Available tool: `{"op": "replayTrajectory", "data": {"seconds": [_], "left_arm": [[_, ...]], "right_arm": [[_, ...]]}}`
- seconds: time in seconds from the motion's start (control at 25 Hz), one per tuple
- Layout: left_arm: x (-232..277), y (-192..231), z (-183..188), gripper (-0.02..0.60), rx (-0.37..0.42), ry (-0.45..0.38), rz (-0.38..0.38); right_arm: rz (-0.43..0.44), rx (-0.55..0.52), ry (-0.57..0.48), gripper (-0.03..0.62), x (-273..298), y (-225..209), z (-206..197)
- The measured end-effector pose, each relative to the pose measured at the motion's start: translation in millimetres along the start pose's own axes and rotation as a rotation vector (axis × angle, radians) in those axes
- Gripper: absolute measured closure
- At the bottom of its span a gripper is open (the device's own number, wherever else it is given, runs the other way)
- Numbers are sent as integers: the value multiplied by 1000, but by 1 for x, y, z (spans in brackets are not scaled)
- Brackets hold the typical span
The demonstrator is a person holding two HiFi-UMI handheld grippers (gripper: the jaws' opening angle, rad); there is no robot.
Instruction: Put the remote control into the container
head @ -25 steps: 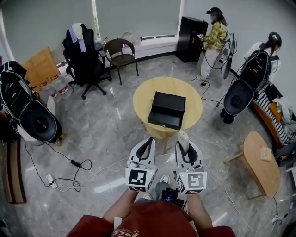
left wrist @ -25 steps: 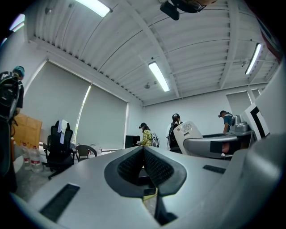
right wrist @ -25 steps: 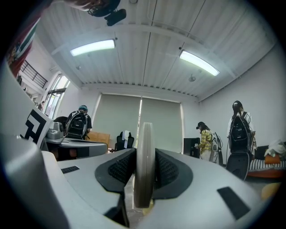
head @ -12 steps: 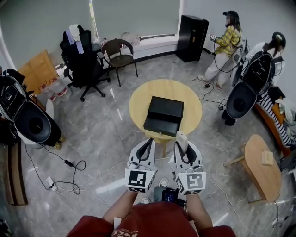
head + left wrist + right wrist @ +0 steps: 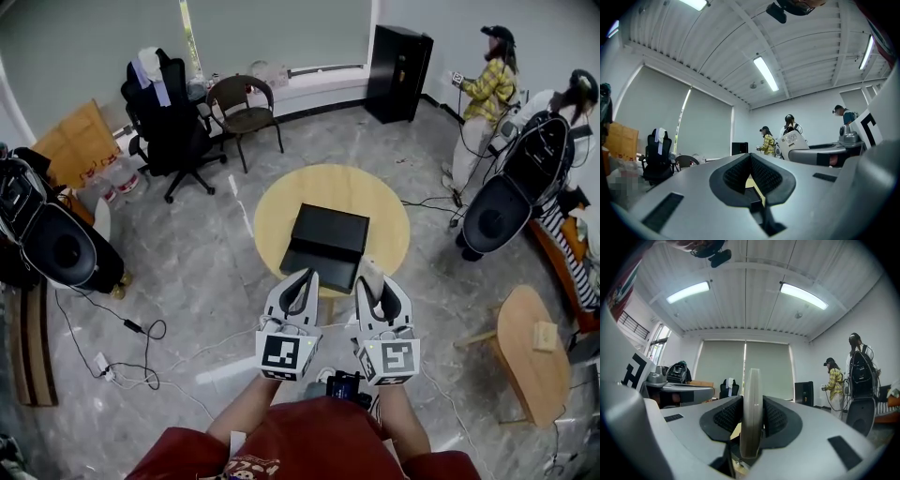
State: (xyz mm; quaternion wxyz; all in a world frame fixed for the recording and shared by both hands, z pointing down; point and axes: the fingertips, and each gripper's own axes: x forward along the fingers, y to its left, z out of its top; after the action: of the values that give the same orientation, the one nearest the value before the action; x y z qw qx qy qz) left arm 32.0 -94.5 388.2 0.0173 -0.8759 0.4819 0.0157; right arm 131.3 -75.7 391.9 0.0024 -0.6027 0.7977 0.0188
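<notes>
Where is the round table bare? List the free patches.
Bare wood on the table lies in a broad arc beyond the black container, and in strips at its left and right. The near edge is crowded: the container nearly reaches the rim there.

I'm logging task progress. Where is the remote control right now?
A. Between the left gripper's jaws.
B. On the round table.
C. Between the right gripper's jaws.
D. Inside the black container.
C: the right gripper view shows the pale remote control edge-on, clamped in the right gripper, with the black container ahead of it.
</notes>
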Motion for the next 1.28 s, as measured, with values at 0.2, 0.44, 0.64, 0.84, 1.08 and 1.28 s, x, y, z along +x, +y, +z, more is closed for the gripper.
{"op": "replayTrajectory", "data": {"seconds": [0.2,0.44,0.64,0.84,1.08,1.28], "left_arm": [[36,-4,1,566,5,2,29],[71,-8,-5,566,19,13,67],[96,-10,-7,566,36,22,98],[109,-9,-15,566,37,31,115],[125,2,-16,566,22,34,103],[137,16,-24,566,11,16,80]], "right_arm": [[30,9,4,462,23,-29,-3],[67,35,0,462,48,-60,-12],[91,57,-1,461,67,-81,-17],[107,67,9,462,77,-90,-27],[96,60,22,462,95,-94,-26],[75,40,23,461,109,-90,-34]]}}
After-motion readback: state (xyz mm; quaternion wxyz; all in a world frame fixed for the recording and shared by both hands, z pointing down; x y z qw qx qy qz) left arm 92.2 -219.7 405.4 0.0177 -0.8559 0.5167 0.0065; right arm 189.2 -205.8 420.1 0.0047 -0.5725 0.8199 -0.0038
